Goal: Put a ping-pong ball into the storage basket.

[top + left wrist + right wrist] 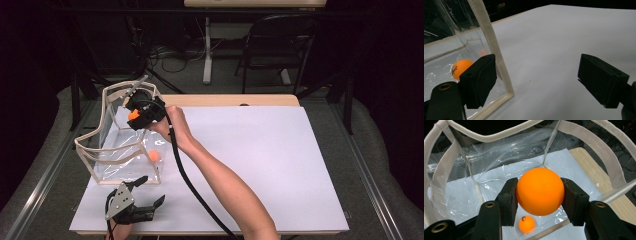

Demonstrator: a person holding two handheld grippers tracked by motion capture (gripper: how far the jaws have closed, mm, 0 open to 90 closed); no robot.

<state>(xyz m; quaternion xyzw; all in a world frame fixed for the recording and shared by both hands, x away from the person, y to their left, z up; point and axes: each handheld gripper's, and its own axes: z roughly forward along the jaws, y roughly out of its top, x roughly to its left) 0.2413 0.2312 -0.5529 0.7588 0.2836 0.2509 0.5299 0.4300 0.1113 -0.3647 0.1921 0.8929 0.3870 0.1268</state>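
Here the right gripper (539, 192) is clamped on an orange ball (540, 191), poised above the open mouth of a clear plastic bag (107, 150) with cream fabric trim, which stands at the left of the white table (280, 165). A second orange ball (153, 156) already lies on the bag's floor, toward its near right corner. Judging from this, the step in hand is dropping the held ball into the bag; the next move calls for the jaws to part while the ball sits well inside the rim, so it falls clear of the trim and lands beside the other.

The right forearm reaches diagonally from the near edge toward the far left, wrist bent so the gripper tips downward into the opening, its cable trailing back along the arm. The left gripper (131, 202) rests low at the near left, just beside the bag's near corner, its jaws spread wide and grasping nothing, one jaw close against the bag's trimmed edge.
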